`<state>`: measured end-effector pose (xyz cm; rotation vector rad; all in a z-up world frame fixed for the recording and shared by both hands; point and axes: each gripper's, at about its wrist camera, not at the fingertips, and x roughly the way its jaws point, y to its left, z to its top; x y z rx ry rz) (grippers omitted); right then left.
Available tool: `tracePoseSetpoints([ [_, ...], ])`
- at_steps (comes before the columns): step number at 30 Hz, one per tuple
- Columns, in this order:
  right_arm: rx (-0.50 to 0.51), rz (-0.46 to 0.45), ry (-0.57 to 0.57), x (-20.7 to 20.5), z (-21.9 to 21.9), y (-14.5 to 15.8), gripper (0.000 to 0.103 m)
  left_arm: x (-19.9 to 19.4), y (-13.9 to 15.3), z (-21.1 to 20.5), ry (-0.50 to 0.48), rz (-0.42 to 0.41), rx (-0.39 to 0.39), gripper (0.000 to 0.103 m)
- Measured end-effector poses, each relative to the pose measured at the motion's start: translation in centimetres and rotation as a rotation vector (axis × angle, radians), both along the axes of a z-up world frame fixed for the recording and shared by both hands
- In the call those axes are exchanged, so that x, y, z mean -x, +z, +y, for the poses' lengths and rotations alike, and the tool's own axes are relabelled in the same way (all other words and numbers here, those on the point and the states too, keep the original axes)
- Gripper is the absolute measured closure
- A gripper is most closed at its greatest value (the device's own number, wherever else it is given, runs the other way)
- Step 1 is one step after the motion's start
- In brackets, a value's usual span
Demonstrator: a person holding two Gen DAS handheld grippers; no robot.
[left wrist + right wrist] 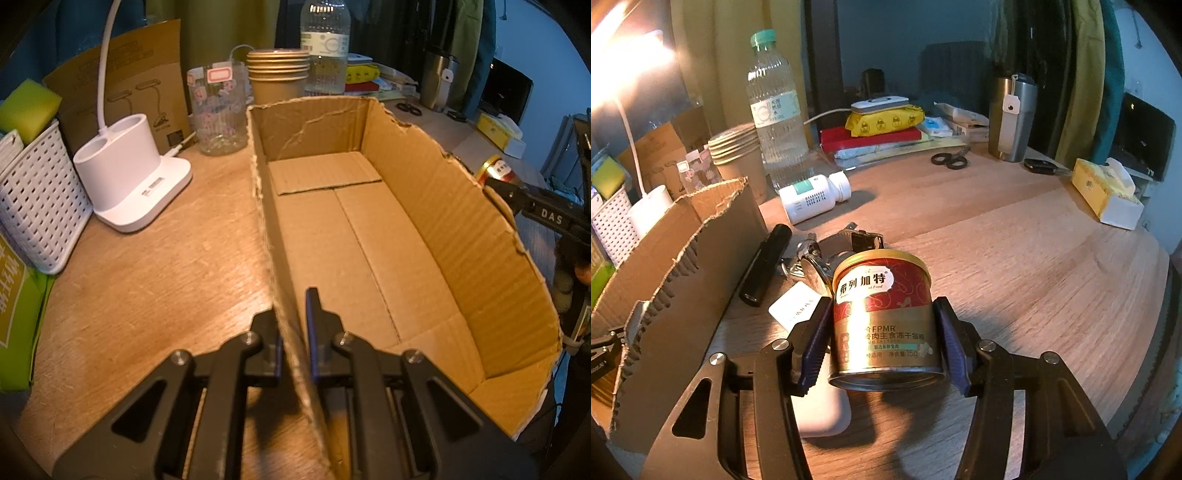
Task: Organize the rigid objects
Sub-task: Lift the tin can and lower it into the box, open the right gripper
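Note:
A red and gold can (882,317) with a white label sits tilted between the blue pads (812,343) of my right gripper (882,301), which press on both its sides. Its bottom rim hangs over a white rounded object (823,413). From the left wrist view the can (493,168) and right gripper (517,195) show just beyond the far wall of the open cardboard box (443,206). My left gripper (293,306) is shut on the box's near left wall, one finger inside, one outside. The box (683,258) holds nothing.
Beside the box lie a black cylinder (764,266), keys (809,258), a white card (792,308) and a white pill bottle (812,197). Farther back are a water bottle (775,110), paper cups (738,158), scissors (949,160), a steel tumbler (1012,118) and a tissue box (1104,192). A lamp base (133,173) and basket (37,199) stand left.

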<state>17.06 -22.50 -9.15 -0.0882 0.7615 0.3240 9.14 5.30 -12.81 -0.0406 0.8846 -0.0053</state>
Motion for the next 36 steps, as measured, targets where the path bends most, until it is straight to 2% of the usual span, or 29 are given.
tracePoseSetpoints([
  [6,-0.019,-0.049,0.016,1.4,0.3,2.1,0.045,0.0,0.0,0.0,0.0,-0.001,0.0,0.093],
  [19,-0.058,-0.172,0.158,6.9,3.9,7.4,0.045,0.0,0.0,0.0,0.0,-0.001,-0.001,0.093],
  [28,-0.082,-0.195,0.258,9.7,6.9,8.7,0.045,0.0,0.1,0.0,0.001,-0.003,0.0,0.093],
  [36,-0.084,-0.175,0.36,11.9,9.7,8.2,0.045,0.0,0.1,0.0,0.002,-0.003,-0.001,0.093],
])
